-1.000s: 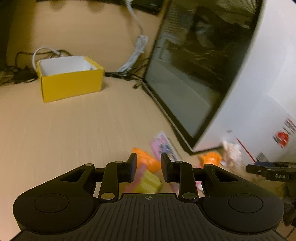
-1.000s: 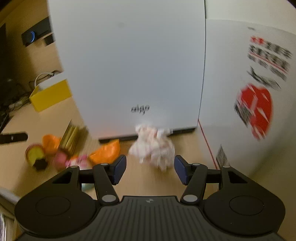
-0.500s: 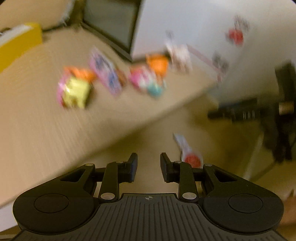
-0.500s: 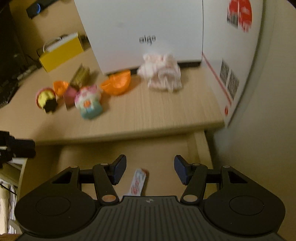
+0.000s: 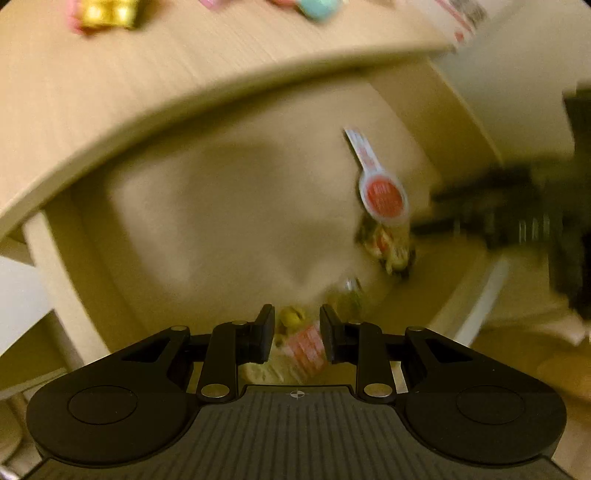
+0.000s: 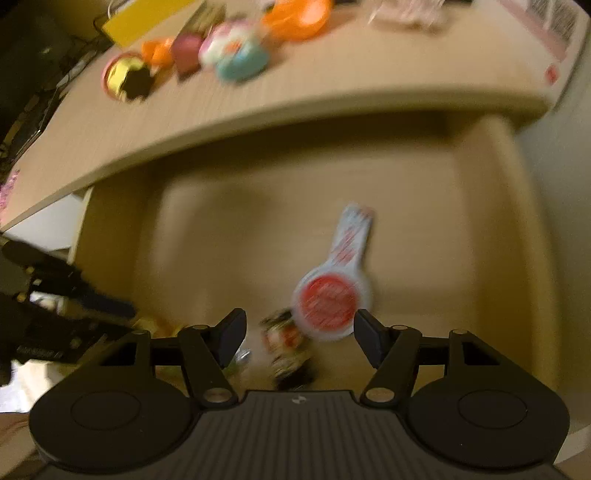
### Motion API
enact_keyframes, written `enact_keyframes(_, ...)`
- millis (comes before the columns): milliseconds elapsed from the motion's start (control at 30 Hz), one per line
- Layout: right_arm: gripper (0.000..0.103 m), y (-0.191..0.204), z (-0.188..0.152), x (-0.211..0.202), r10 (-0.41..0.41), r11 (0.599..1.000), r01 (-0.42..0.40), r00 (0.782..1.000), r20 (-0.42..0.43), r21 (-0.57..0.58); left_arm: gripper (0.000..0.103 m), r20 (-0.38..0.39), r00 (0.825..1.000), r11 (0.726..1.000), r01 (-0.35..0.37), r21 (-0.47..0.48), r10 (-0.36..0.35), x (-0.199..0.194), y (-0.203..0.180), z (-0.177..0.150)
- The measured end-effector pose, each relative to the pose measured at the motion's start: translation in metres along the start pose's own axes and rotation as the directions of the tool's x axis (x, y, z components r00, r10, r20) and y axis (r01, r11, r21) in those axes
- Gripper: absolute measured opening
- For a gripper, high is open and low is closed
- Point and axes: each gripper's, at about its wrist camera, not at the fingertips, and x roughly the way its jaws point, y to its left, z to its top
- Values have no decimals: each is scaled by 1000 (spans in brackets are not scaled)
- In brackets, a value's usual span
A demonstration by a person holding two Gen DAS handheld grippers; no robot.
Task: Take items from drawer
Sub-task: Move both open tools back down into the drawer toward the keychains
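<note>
Both grippers point steeply down into the open wooden drawer (image 6: pixel 229 236) under the desk. A white packet with a red disc (image 6: pixel 328 299) lies on the drawer floor, just beyond my right gripper (image 6: pixel 300 339) and against its right finger. The right jaws are opening and nothing is pressed between them. A small colourful wrapped item (image 6: pixel 288 343) lies under them. My left gripper (image 5: pixel 297 332) hovers with a narrow gap over a red-striped packet (image 5: pixel 306 347) and a yellow piece (image 5: pixel 291 315), gripping nothing. The red-disc packet (image 5: pixel 382 195) lies ahead to its right.
The desk top (image 6: pixel 314 88) overhangs the back of the drawer. It carries a gold and pink ball (image 6: pixel 125 74), a teal and pink toy (image 6: pixel 236 51), an orange piece (image 6: pixel 295 18) and a yellow box (image 6: pixel 144 18). Drawer walls rise left and right.
Both views tipped down from the desk top and white box to the drawer's inside. The drawer items came closer. The right jaws stand wider than before; the left gap is unchanged.
</note>
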Motion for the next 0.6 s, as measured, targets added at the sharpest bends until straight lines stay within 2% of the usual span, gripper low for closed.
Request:
enact_keyframes(133, 65, 26, 1, 19, 87, 996, -87, 991, -100, 4, 29, 134, 991, 997, -19, -72, 29, -19, 13, 2)
enact_keyframes(233, 65, 58, 3, 35, 114, 990, -126, 978, -173, -61, 29, 233, 969, 993, -64, -99, 86, -35, 18, 0)
enact_keyframes(300, 65, 78, 5, 47, 129, 984, -152, 965, -230, -88, 29, 286, 953, 989, -65, -132, 100, -45, 23, -2)
enact_keyframes(400, 65, 103, 9, 70, 148, 978, -187, 932, -331, -89, 29, 339, 937, 984, -26, -175, 85, -56, 31, -4)
enact_keyframes(500, 65, 117, 12, 92, 105, 985, -151, 908, -406, -83, 29, 366, 926, 980, -26, -195, 97, -61, 35, -8)
enact_keyframes(567, 65, 131, 13, 101, 41, 984, -108, 911, -410, -141, 28, 370, 924, 978, -24, -206, 101, -60, 34, -5)
enact_keyframes(600, 61, 140, 15, 101, -2, 976, -82, 922, -388, -202, 25, 368, 924, 976, -28, -214, 107, -60, 36, -7)
